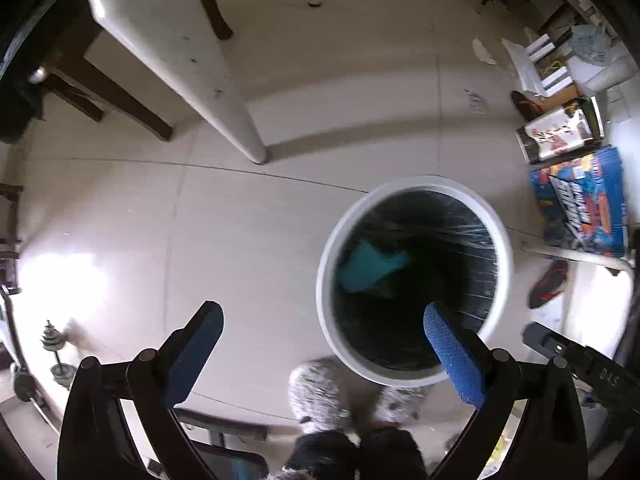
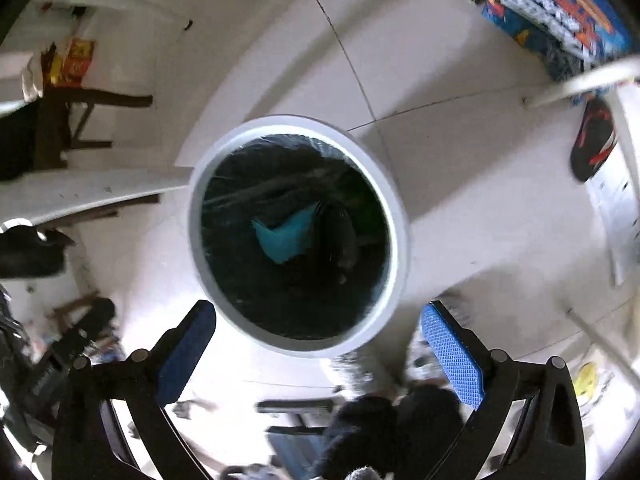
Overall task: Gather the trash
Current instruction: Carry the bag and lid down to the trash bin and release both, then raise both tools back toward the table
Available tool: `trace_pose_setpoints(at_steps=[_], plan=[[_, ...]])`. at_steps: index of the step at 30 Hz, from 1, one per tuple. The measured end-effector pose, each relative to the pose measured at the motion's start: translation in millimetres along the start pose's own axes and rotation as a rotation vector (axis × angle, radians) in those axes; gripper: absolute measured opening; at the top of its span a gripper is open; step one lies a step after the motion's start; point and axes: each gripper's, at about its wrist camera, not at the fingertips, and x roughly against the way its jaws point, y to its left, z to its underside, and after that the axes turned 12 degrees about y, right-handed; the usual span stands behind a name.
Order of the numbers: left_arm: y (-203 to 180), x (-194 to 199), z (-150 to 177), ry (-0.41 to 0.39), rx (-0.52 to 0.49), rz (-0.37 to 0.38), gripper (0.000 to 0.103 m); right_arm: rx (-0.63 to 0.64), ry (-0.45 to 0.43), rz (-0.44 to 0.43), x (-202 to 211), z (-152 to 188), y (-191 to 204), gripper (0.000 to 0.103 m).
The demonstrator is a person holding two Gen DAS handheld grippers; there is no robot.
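A round white trash bin (image 1: 505,240) with a black liner stands on the pale tiled floor, seen from above. A teal piece of trash (image 1: 366,268) lies inside it; the right wrist view shows the same bin (image 2: 394,200) and teal piece (image 2: 286,236). My left gripper (image 1: 322,316) hangs open above the floor just left of the bin, its right finger (image 1: 452,352) over the rim, nothing between the jaws. My right gripper (image 2: 318,314) is open over the bin's near rim, also holding nothing.
White table legs (image 1: 200,80) and dark chair legs (image 1: 108,92) stand left of the bin. Colourful boxes (image 1: 580,196) and papers pile at the right. The person's patterned slippers (image 1: 320,392) stand just before the bin. A dumbbell (image 1: 56,352) lies at the left.
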Motion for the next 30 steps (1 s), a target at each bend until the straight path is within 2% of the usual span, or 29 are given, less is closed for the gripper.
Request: trace_pose_setpoints(at_steps=[1, 5, 9, 16, 21, 30], plan=[[-3.0, 1.1, 2.9, 0.0, -0.007, -0.044, 0.103, 0.008, -0.004, 0.027, 0.6, 1.7, 1.7, 0.103], [5.7, 7.7, 10.9, 0.001, -0.019, -0.08, 0.103, 0.067, -0.045, 0.219, 8.2, 10.8, 11.9, 0.103], [5.0, 22.9, 22.8, 0.012, -0.027, -0.08, 0.103, 0.105, -0.067, 0.306, 15.7, 26.2, 21.3, 0.103], [2.2, 67.3, 43.5, 0.013, -0.049, -0.073, 0.103, 0.121, -0.101, 0.323, 61.2, 59.0, 34.1, 0.103], [1.7, 110.3, 61.0, 0.002, -0.052, -0.053, 0.103, 0.141, -0.133, 0.318, 112.2, 90.6, 50.2, 0.103], [4.2, 221.5, 104.8, -0.013, -0.079, -0.022, 0.103, 0.151, -0.162, 0.299, 216.0, 159.7, 84.0, 0.103]])
